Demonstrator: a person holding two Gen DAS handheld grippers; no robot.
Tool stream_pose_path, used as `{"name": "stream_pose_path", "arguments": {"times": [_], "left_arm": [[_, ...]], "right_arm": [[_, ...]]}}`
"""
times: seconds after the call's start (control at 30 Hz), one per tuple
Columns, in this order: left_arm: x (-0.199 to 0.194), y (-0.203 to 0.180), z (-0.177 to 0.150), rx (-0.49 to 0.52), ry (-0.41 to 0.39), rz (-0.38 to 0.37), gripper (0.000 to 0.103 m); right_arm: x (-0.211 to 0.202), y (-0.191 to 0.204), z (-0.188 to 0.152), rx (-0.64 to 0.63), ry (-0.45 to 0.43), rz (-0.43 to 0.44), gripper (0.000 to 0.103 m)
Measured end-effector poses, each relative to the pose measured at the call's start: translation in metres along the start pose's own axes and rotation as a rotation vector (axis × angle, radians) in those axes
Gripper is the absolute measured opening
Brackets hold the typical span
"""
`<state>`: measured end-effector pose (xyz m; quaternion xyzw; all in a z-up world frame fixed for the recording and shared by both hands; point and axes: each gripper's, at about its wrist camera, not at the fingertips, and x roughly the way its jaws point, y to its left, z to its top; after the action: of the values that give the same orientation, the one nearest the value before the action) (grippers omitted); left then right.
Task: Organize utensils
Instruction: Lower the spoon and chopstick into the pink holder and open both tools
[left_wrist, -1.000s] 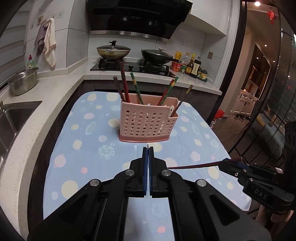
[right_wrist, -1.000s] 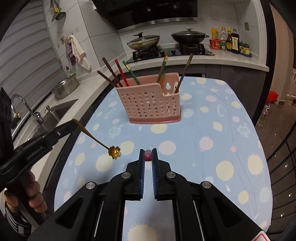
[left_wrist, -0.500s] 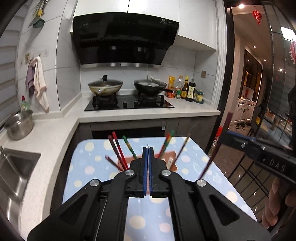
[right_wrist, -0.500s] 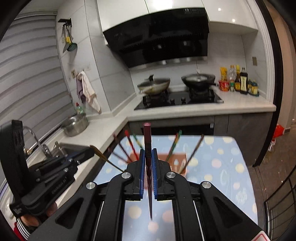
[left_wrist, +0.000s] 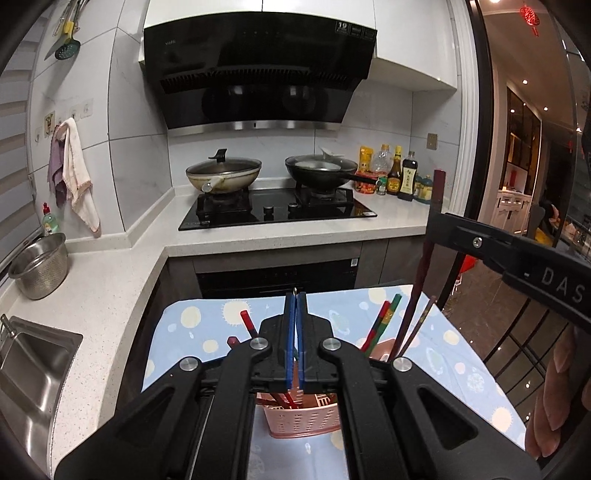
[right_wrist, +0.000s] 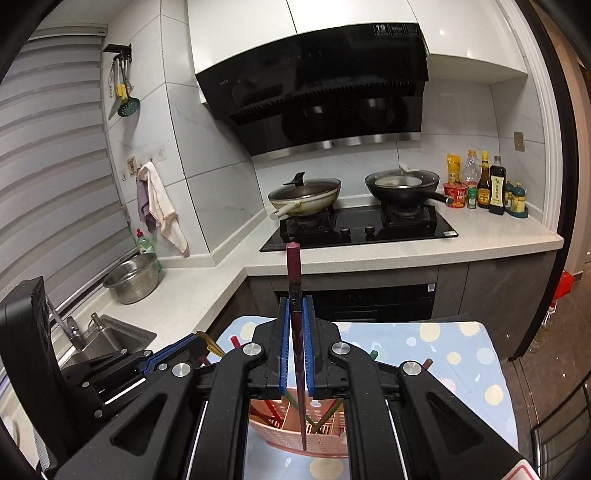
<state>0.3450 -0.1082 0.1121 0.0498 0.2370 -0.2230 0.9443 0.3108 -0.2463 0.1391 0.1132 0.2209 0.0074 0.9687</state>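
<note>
A pink perforated utensil holder (left_wrist: 303, 421) stands on the dotted blue tablecloth (left_wrist: 461, 373), below both grippers, with several chopsticks in it. It also shows in the right wrist view (right_wrist: 299, 439). My right gripper (right_wrist: 295, 306) is shut on a dark red chopstick (right_wrist: 294, 273), held upright with its tip over the holder. That chopstick shows in the left wrist view (left_wrist: 424, 258). My left gripper (left_wrist: 295, 295) is shut on a thin gold spoon handle (right_wrist: 208, 341), whose bowl is hidden.
A sink (left_wrist: 26, 369) and steel colander (left_wrist: 38, 266) lie left. A stove with a wok (left_wrist: 221, 177) and a frying pan (left_wrist: 321, 170) stands behind, with sauce bottles (left_wrist: 402, 177) to its right. The counter edge runs close to the table's far side.
Both grippers rose and tilted from looking down at the table to hovering over the holder. The chopstick turned from lying sideways to upright, tip lowering towards the holder.
</note>
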Motion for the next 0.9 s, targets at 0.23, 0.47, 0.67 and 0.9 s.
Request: {"name": "stream_pose_path", "arguments": {"times": [0.23,0.47,0.67,0.9], "left_arm": [[0.017,0.008,-0.012,-0.017,0.034,-0.007,0.0],[0.025,0.015,-0.023,-0.027,0.057,-0.004,0.0],[0.031,0.017,-0.034,-0.024,0.082,-0.001,0.0],[0.038,0.016,-0.045,-0.034,0.111,-0.001,0.0]], "right_arm": [[0.013,-0.001,0.004,0.001,-0.003,0.01,0.007],[0.019,-0.001,0.008,0.0,-0.015,0.015,0.007],[0.016,-0.002,0.011,0.012,-0.024,0.032,0.007],[0.017,-0.002,0.014,-0.002,-0.031,0.025,0.007]]}}
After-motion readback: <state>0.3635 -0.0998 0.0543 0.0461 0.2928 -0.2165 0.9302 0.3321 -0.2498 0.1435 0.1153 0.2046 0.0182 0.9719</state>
